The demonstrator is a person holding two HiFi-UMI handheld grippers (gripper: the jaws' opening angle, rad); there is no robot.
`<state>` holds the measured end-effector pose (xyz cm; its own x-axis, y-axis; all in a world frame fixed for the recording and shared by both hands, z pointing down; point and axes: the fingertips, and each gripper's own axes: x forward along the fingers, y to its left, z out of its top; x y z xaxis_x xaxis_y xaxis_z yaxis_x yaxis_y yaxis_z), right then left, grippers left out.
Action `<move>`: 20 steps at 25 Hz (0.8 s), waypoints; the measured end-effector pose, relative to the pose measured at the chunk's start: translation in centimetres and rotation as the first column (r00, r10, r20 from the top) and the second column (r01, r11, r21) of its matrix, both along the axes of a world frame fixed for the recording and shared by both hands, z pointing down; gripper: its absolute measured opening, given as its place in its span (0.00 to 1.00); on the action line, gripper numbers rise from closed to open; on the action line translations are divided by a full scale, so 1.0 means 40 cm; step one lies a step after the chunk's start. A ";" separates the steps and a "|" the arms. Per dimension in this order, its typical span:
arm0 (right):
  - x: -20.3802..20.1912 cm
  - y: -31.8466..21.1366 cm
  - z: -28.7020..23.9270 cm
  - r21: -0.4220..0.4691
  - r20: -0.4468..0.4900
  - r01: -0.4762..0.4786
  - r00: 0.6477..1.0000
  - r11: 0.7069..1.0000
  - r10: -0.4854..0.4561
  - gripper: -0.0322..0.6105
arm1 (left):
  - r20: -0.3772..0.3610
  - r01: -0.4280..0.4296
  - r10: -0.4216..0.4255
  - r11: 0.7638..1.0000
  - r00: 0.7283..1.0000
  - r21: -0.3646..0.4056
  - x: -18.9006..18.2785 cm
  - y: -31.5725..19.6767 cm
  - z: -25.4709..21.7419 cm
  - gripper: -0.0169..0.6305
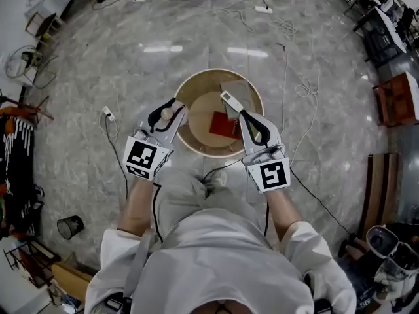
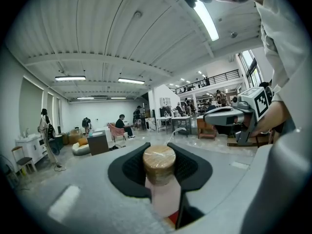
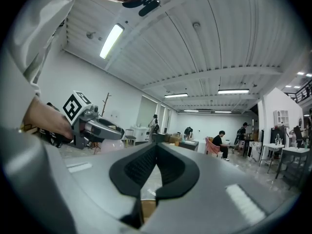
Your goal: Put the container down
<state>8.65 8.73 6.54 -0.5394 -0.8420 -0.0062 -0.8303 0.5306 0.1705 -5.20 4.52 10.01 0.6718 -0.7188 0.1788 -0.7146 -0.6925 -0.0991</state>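
Head view: the container (image 1: 201, 86) is a round, open tub of pale wood with a thin rim. It is held up in front of the person, above the grey marbled floor (image 1: 163, 44). Inside it lie a red flat piece (image 1: 224, 124) and a grey-brown sheet (image 1: 237, 89). The left tongs (image 1: 169, 114) sit at its left rim and the right tongs (image 1: 226, 98) reach in over its right rim.

Left gripper view: the left tongs (image 2: 159, 154) are part-way closed, their black pads pressed on either side of a stubby round knob (image 2: 159, 161) of the same pale wood. Its flat top faces the camera, and a little red shows below it.

Right gripper view: the right tongs (image 3: 156, 147) are narrow and their tips meet. A sliver of pale wood (image 3: 147, 208), the container's rim, shows low between the pads. The left tongs (image 3: 119, 130) show off to the side.
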 end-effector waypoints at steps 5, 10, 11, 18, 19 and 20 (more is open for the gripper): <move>-0.007 -0.107 0.097 -0.023 0.002 0.008 1.000 1.000 -0.008 0.06 | 0.004 0.007 -0.007 1.000 1.000 0.010 0.011 -0.136 0.123 0.19; -0.013 -0.240 0.222 -0.043 0.018 -0.004 1.000 0.999 0.005 0.06 | 0.022 0.002 -0.001 1.000 1.000 -0.014 0.023 -0.306 0.313 0.19; -0.013 -0.266 0.252 -0.053 0.019 -0.012 1.000 0.998 0.013 0.06 | 0.024 -0.002 0.003 1.000 1.000 -0.019 0.024 -0.340 0.353 0.19; -0.023 -0.444 0.487 -0.093 -0.013 -0.062 0.998 0.994 0.061 0.06 | 0.021 -0.025 0.026 0.998 0.999 -0.049 0.034 -0.572 0.653 0.19; -0.024 -0.465 0.525 -0.104 -0.017 -0.070 0.997 0.992 0.069 0.06 | 0.023 -0.031 0.032 0.998 0.999 -0.061 0.038 -0.594 0.701 0.19; -0.024 -0.487 0.560 -0.111 -0.021 -0.078 0.997 0.991 0.077 0.06 | 0.027 -0.038 0.040 0.997 0.999 -0.071 0.042 -0.617 0.746 0.19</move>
<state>7.69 -10.74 28.95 -0.4717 -0.8762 0.0988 -0.8673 0.4813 0.1273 -3.51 -20.18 39.86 0.6927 -0.6775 0.2474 -0.6848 -0.7254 -0.0691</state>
